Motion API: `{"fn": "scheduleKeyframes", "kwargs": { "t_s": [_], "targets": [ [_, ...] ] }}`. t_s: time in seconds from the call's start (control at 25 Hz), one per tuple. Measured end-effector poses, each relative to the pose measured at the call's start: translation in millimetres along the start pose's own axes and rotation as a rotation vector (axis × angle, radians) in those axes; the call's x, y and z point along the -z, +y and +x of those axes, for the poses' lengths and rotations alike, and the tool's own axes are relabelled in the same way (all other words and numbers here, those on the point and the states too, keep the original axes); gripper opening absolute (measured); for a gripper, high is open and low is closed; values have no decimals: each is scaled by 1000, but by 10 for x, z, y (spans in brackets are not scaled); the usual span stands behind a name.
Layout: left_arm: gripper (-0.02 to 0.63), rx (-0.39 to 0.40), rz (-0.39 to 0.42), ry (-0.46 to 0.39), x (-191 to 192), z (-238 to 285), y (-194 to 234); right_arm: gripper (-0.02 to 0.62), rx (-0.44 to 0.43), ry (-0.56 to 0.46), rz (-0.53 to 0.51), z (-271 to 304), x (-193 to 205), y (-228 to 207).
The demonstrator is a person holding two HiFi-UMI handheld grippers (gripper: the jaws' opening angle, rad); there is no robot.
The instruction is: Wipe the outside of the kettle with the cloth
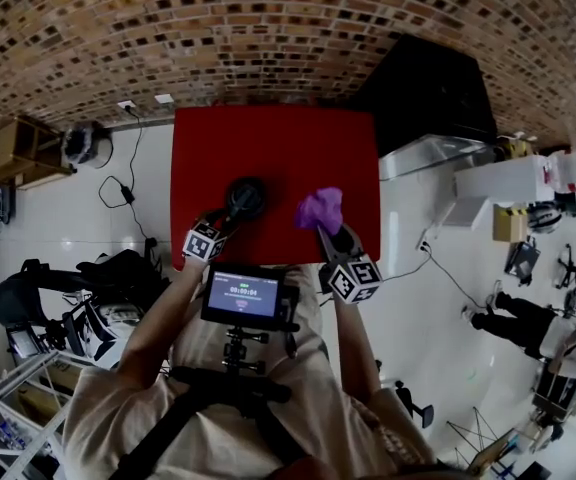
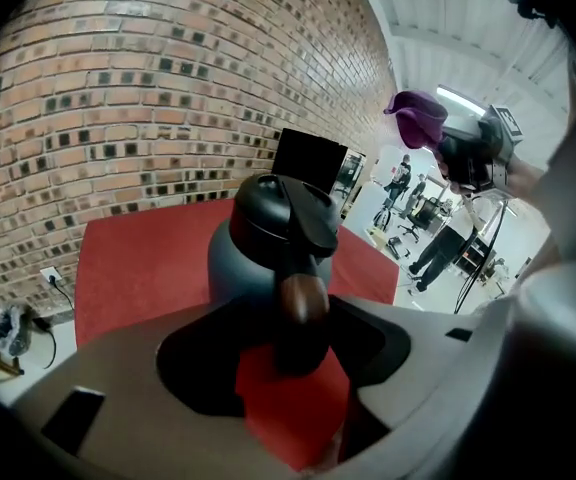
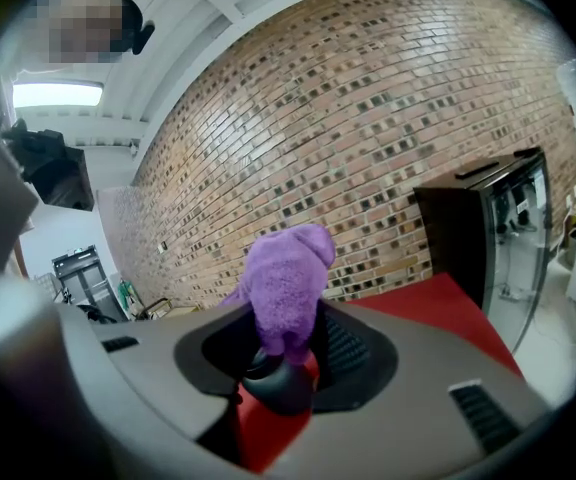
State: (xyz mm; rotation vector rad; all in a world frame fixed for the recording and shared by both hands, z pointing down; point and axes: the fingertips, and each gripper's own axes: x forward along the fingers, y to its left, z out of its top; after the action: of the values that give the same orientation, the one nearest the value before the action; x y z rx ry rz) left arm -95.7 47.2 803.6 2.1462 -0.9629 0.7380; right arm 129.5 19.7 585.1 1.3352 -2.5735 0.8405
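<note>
On the red tabletop (image 1: 278, 138), which backs onto a brick wall (image 1: 268, 28), stands the dark kettle (image 1: 246, 198). To the kettle's right, past the tabletop's edge, a black cabinet (image 1: 428, 93) stands on a pale floor (image 1: 148, 198); clutter and cables lie to its left.

In the head view the left gripper (image 1: 220, 226) covers the near side of the kettle, and a screen (image 1: 243, 295) on the person's chest hides both hands. In the left gripper view the kettle's base is cut off behind the gripper's body. In the right gripper view a dark rounded shape under the cloth is hard to make out.

The left gripper's jaws stand wide apart with the kettle's handle (image 2: 303, 303) between them, not clamped. To the kettle's right, the right gripper (image 1: 334, 236) has its jaws closed on the purple cloth (image 1: 321, 209), which bunches up above them, clear of the kettle.
</note>
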Motion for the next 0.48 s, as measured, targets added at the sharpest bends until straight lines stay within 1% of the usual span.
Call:
{"fn": "scheduleKeyframes", "kwargs": {
  "t_s": [0.12, 0.28, 0.36, 0.4, 0.48],
  "targets": [
    [247, 10, -29, -7, 8, 3, -17, 158, 4, 1, 17, -5, 9, -18],
    [243, 11, -28, -23, 14, 27, 24, 158, 3, 11, 13, 34, 12, -4],
    [218, 24, -24, -23, 37, 50, -10, 158, 3, 16, 9, 47, 16, -8],
    [190, 31, -18, -27, 55, 66, -25, 158, 2, 19, 7, 54, 23, -6],
    [178, 37, -2, -31, 74, 85, -34, 158, -1, 25, 8, 72, 45, 4]
  ]
}}
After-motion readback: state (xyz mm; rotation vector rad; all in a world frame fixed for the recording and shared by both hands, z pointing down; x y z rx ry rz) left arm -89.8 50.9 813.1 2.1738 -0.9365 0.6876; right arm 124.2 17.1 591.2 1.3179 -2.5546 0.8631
